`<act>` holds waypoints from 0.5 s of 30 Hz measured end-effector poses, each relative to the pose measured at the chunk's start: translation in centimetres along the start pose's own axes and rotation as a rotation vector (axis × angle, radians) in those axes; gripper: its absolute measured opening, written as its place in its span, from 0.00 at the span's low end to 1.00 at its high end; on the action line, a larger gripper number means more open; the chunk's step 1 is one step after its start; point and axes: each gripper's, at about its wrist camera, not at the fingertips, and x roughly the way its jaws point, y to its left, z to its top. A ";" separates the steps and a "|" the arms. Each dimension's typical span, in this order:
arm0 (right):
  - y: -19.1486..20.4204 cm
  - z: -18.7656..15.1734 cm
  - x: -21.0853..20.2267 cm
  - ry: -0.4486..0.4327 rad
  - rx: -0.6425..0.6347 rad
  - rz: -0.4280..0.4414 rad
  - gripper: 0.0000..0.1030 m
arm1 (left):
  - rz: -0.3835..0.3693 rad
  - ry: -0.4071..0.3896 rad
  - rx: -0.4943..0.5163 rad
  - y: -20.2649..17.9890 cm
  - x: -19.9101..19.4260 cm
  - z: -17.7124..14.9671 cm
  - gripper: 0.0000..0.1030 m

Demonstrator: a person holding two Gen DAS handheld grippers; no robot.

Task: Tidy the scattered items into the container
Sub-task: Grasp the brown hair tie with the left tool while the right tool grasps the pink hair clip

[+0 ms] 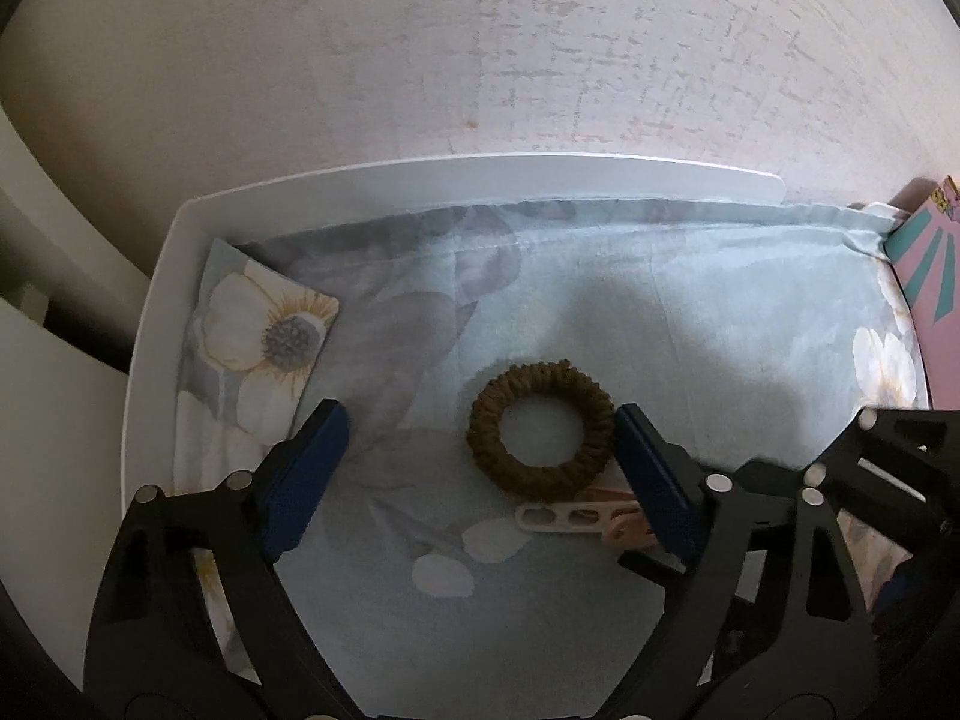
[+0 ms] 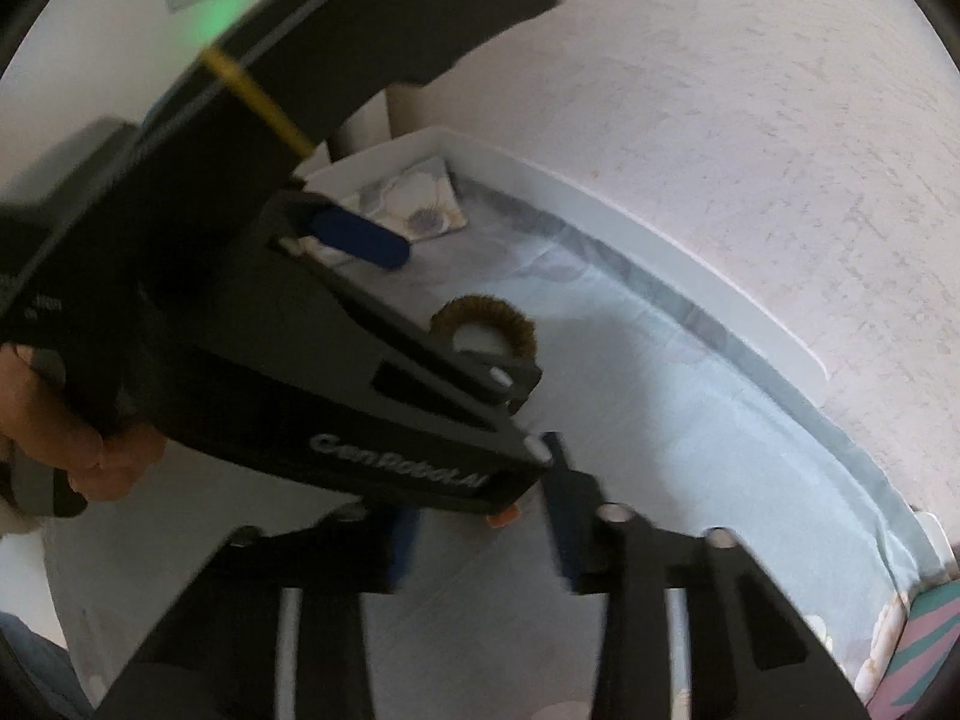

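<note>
The brown, ring-shaped knitted hair scrunchie [image 1: 541, 431] is lying flat on the pale blue floral cloth [image 1: 720, 324] that lines the white tray [image 1: 480, 171], and everything else I am placing against it. I am holding my left gripper [image 1: 480, 456] wide around the scrunchie: one blue pad [image 1: 651, 480] is at its right edge, perhaps touching, the other is standing well clear on its left, so nothing is gripped. Just nearer me than the scrunchie, a pale pink and white plastic hair clip [image 1: 576, 519] is lying partly under its rim. My right gripper [image 2: 480, 534] is coming in beside the clip with its jaws narrowed; a bit of orange-pink [image 2: 503, 517] is showing near its tips, but blur and my left gripper are hiding whether anything is pinched. I judge I am at the grasping step. Next, the left jaws need centring over the scrunchie, then closing.
</note>
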 end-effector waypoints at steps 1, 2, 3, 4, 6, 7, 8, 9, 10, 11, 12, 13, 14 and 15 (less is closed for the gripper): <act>0.2 0.0 0.1 0.003 -0.004 0.001 0.22 | 0.003 -0.006 0.001 0.0 -0.2 -0.1 0.77; 0.3 -0.1 0.2 0.004 -0.007 0.000 0.21 | 0.008 -0.013 0.002 -0.1 -0.4 -0.3 0.67; 0.4 -0.1 0.2 0.003 -0.007 0.000 0.17 | 0.009 -0.021 0.001 -0.1 -0.6 -0.4 0.60; 0.4 -0.1 0.2 0.002 -0.004 0.009 0.16 | 0.013 -0.027 0.000 0.0 -0.9 -0.5 0.46; 0.6 0.0 0.2 0.005 0.002 0.024 0.13 | 0.012 -0.028 -0.010 0.2 -1.3 -0.6 0.28; 0.8 -0.1 0.2 0.006 0.001 0.025 0.13 | 0.008 -0.027 -0.019 0.4 -1.4 -0.7 0.22; 0.9 -0.1 0.2 0.008 0.003 0.028 0.13 | 0.004 -0.027 -0.027 0.5 -1.6 -0.7 0.16; 1.0 -0.2 0.1 0.008 0.010 0.033 0.13 | 0.000 -0.028 -0.037 0.8 -1.7 -0.9 0.15; 1.0 -0.2 0.1 0.009 0.017 0.040 0.13 | -0.004 -0.028 -0.047 0.9 -1.9 -1.0 0.14; 1.0 -0.2 0.1 0.009 0.028 0.045 0.13 | -0.010 -0.029 -0.057 1.2 -2.1 -1.1 0.14; 1.0 -0.3 0.0 0.009 0.037 0.052 0.13 | -0.009 -0.033 -0.064 1.3 -2.4 -1.2 0.14; 0.9 -0.3 0.0 0.008 0.052 0.063 0.13 | -0.006 -0.040 -0.066 1.4 -2.9 -1.3 0.14; 0.7 -0.3 -0.1 0.003 0.072 0.073 0.13 | -0.003 -0.051 -0.069 1.4 -3.5 -1.3 0.14; 0.4 -0.3 -0.2 0.000 0.096 0.082 0.13 | -0.003 -0.057 -0.071 1.5 -3.9 -1.4 0.14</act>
